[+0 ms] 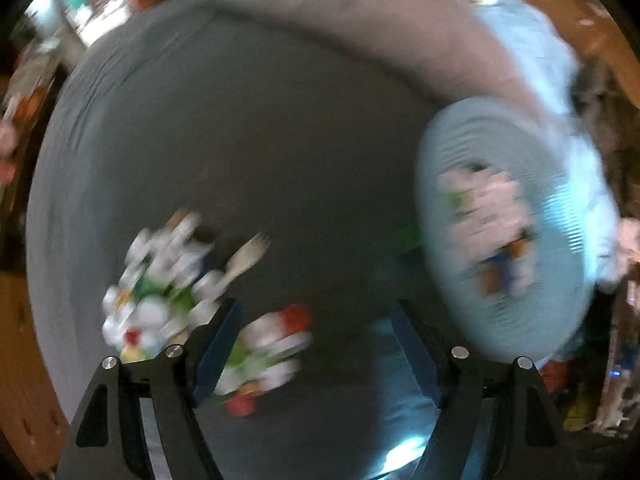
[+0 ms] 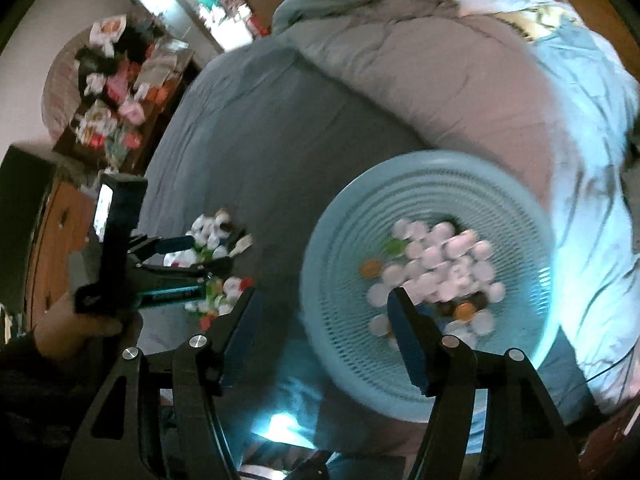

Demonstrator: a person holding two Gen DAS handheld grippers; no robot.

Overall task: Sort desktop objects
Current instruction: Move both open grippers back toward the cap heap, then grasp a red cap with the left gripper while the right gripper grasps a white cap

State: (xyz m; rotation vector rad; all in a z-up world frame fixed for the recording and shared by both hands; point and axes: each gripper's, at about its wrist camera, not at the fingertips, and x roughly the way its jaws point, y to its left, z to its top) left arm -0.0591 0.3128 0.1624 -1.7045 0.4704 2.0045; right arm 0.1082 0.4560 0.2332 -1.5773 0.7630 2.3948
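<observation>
Left gripper point(image 1: 316, 356): seen wide open from its own camera, pointed down at the bed; nothing is held. Some caps of the loose pile lie in the gap beside its left finger, no pad pressing on them. It is also seen from the right wrist view point(image 2: 208, 254), carried in a hand point(image 2: 80, 320) at the left.
Right gripper point(image 2: 324, 344): jaws parted about halfway, nothing held between them. Its right finger overlaps the basket's near side in the view; whether it touches cannot be told.
Bottle caps, loose point(image 1: 160, 292): a blurred pile, mostly white with green, red and yellow, is found on the bed sheet just ahead of and left of the left gripper.
Wooden fork point(image 1: 246, 256): lying at the pile's far right edge, ahead of the left gripper's left finger.
Basket point(image 2: 520, 240): pale blue, round, slatted; ahead of and right of the right gripper, resting on the bed.
Caps in basket point(image 2: 440, 264): mostly white, with a few orange and one green.
Bed sheet point(image 1: 260, 140): grey-blue, under the pile.
Quilt point(image 2: 432, 80): pinkish-grey, bunched beyond the basket.
</observation>
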